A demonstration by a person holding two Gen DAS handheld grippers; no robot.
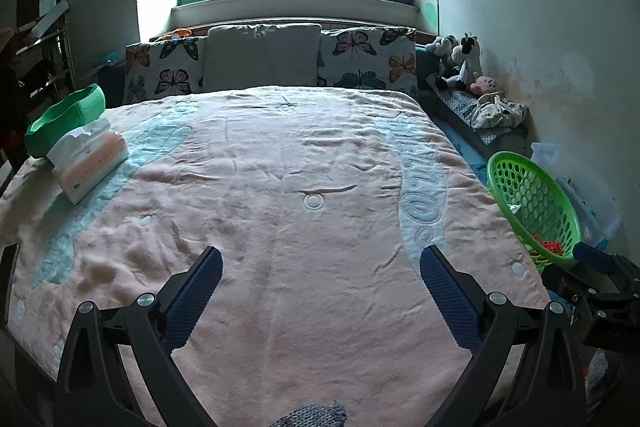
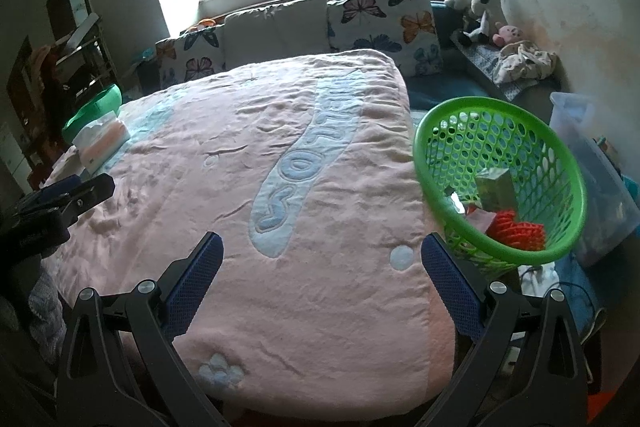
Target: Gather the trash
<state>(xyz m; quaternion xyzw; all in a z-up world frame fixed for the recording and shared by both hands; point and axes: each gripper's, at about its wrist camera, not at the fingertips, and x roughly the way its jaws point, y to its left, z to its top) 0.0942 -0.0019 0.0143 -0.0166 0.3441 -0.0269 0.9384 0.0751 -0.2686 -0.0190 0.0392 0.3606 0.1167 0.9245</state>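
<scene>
Left gripper point(image 1: 320, 259): I see my fingers spread wide over the pink blanket point(image 1: 280, 187), nothing between them.
Right gripper point(image 2: 320, 247): fingers wide apart too, holding nothing, above the blanket's near right part.
Basket point(image 2: 440, 115): bright green plastic, round, with a lattice of holes in its wall; it sits just off the bed's right edge, tilted with its mouth toward me.
Trash point(image 2: 516, 227): lying in the basket's low side, where I make out a crumpled orange-red net, a pinkish scrap, a shiny wrapper and a dull greenish carton-like piece.
Tissue pack point(image 1: 92, 163): soft pack, white and peach, a tissue poking out, on the blanket's far left.
Green tub point(image 1: 64, 115): just behind the tissue pack.
Pillows point(image 1: 368, 55): butterfly print, along the head of the bed under the window.
Stuffed toys point(image 1: 460, 63): far right corner, by the wall.
</scene>
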